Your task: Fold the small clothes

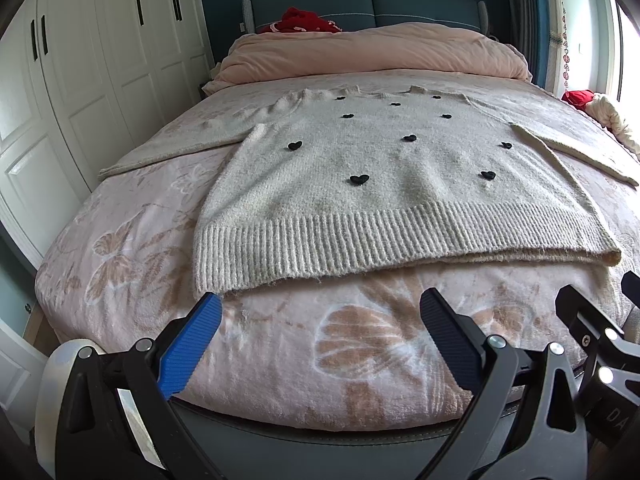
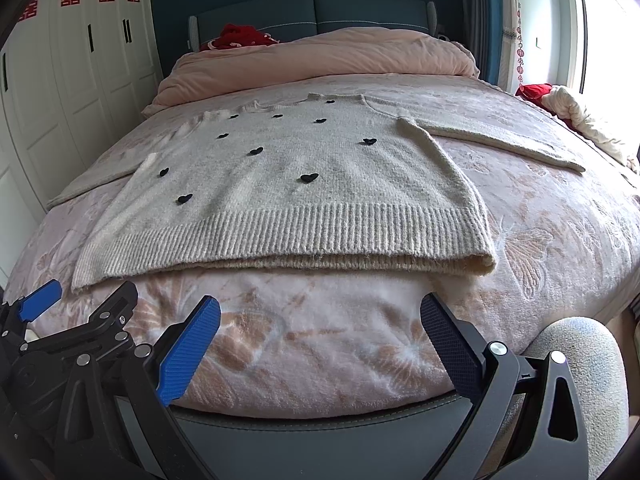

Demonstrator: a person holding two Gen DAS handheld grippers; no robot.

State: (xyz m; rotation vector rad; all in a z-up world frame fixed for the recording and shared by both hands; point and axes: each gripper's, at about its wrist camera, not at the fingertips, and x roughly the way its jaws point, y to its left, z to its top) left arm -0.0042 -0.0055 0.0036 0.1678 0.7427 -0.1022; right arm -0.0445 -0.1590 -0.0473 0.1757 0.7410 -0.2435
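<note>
- Sweater (image 1: pixel 384 184) lay flat just ahead of both claws, sleeves spread; no fold was made yet.
- Left gripper (image 1: pixel 320 320) and right gripper (image 2: pixel 320 320) gaped apart, empty.

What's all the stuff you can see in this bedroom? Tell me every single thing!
sweater: one, cream with black hearts, spread flat on the bed, sleeves out to both sides
blanket: one, pink with a butterfly pattern, covering the bed under the sweater
duvet: one, plain pink, bunched at the head of the bed
headboard: one, dark blue, behind the duvet
red cloth: one pile, red, against the headboard
wardrobe: one, white, red paper cut-outs on its doors, left of the bed
window: one, bright, right of the bed
left gripper: one, open, before the sweater's hem
right gripper: one, open, before the hem
</note>
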